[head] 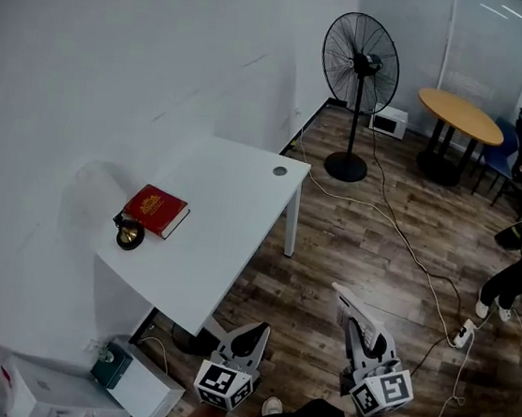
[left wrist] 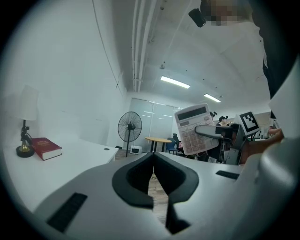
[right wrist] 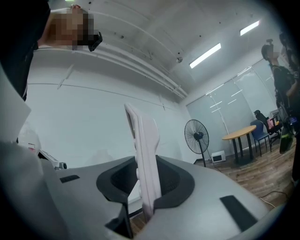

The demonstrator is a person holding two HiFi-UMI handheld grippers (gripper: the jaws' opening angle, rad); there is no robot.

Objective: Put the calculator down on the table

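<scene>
White table point(head: 233, 209), calculator point(right wrist: 146, 140) upright, pinched in right gripper point(right wrist: 146, 185) jaws, left gripper point(left wrist: 152, 161) closed, empty

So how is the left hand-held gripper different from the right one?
The left hand-held gripper has its jaws shut together with nothing between them. The right hand-held gripper is clamped on the calculator, which sticks up from its jaws. The left one is closer to the white table, while the right one is farther out over the wooden floor. Both carry a marker cube.
</scene>
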